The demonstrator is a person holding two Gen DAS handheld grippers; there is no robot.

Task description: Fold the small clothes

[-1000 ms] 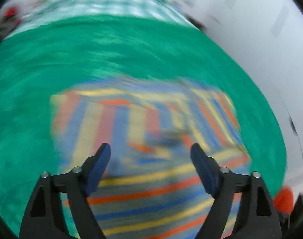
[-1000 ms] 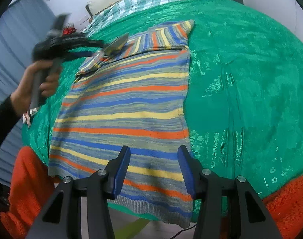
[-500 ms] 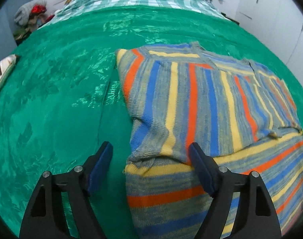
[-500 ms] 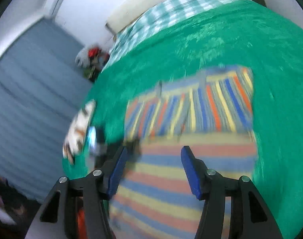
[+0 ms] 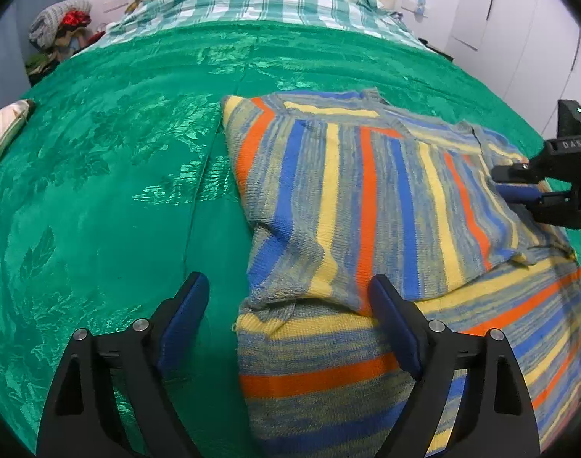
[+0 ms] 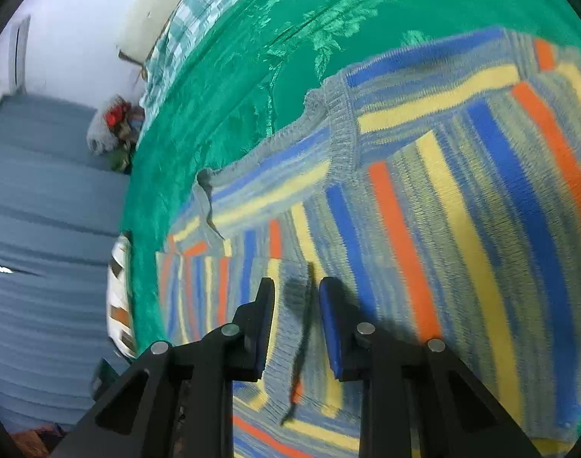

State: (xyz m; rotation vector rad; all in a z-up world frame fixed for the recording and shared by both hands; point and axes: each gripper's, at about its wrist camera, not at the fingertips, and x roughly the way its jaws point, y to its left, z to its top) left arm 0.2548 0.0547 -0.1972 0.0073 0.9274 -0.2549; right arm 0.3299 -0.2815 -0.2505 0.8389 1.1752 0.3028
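Note:
A striped knit sweater [image 5: 366,206] in blue, yellow, orange and grey lies on the green bedspread [image 5: 99,152], its upper part folded over the body. My left gripper [image 5: 290,313] is open and empty, just above the sweater's left edge at the fold. My right gripper [image 6: 296,305] is partly open, its jaws either side of a ribbed cuff edge [image 6: 290,343] of a folded sleeve, not clamped. The right gripper also shows in the left wrist view [image 5: 519,191], low over the sweater's right side.
A checked sheet [image 5: 259,4] and pillow lie at the head of the bed. A pile of clothes [image 5: 57,30] sits at the far left. A patterned cloth [image 6: 118,297] lies at the bed's left edge. White wardrobes stand on the right.
Both grippers swung from the hem end of the sweater to its folded upper part. The right gripper dropped close over the sleeve cuff and narrowed its jaws. The left stayed open.

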